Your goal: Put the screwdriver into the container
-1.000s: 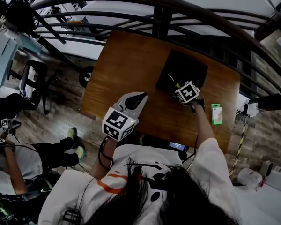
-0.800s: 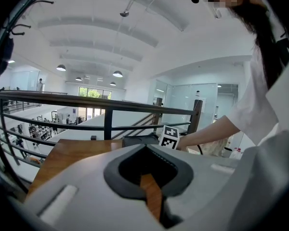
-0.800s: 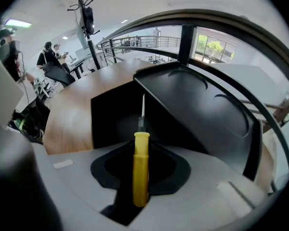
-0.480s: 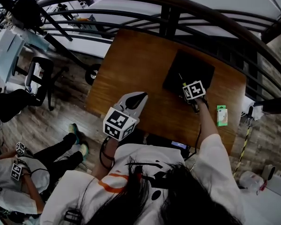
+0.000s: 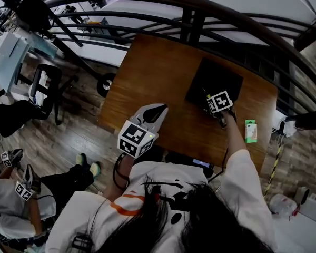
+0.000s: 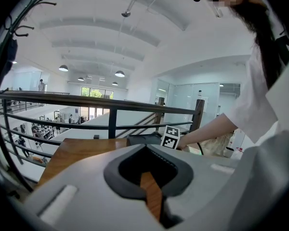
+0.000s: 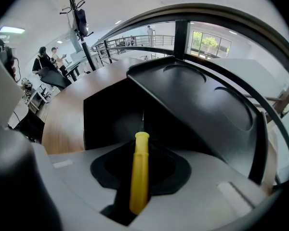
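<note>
A black container with its lid open lies at the far right of the brown table. My right gripper hovers at the container's near edge, shut on a screwdriver with a yellow handle. The screwdriver's thin shaft points down into the container's dark inside, and the raised lid stands to the right. My left gripper hangs over the table's near middle, apart from the container. Its jaws are shut with nothing between them.
A small green box lies on the table's right end. A black metal railing runs along the table's far side. On the floor at the left are a chair and another person.
My right gripper with the screwdriver has edged slightly further over the container. The left gripper has held its place. The person on the floor at the left has shifted.
</note>
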Demonstrator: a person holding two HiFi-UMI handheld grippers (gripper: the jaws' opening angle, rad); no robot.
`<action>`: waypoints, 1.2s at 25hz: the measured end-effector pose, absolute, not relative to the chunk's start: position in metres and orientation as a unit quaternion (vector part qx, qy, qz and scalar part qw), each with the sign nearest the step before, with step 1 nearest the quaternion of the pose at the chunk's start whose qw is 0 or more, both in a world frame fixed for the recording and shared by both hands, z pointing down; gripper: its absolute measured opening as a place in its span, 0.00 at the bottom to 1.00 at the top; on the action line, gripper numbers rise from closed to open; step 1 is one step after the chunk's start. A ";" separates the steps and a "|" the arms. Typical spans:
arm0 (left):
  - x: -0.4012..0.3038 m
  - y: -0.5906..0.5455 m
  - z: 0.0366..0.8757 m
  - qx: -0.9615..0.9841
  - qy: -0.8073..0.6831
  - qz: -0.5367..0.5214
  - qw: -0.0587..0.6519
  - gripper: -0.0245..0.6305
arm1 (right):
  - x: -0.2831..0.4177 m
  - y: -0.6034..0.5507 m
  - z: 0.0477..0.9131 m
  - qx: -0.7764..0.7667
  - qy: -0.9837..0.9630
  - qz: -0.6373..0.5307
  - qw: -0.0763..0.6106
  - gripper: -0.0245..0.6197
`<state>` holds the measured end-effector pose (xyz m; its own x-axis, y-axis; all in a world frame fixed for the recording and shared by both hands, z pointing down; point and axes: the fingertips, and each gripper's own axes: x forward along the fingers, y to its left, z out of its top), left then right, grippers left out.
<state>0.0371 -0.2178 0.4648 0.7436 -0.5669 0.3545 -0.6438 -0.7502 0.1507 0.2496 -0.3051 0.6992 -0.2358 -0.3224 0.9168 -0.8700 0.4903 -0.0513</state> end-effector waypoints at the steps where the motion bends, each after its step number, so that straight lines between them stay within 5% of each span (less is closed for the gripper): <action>1: 0.036 -0.218 0.464 0.924 -0.329 0.144 0.133 0.04 | 0.250 -0.305 0.699 0.411 -0.727 0.297 0.462 0.21; 20: 0.023 -0.220 0.463 0.929 -0.314 0.140 0.135 0.04 | 0.254 -0.290 0.666 0.456 -0.735 0.288 0.411 0.27; 30: 0.026 -0.217 0.463 0.939 -0.285 0.138 0.137 0.04 | 0.219 -0.262 0.581 0.490 -0.786 0.245 0.285 0.26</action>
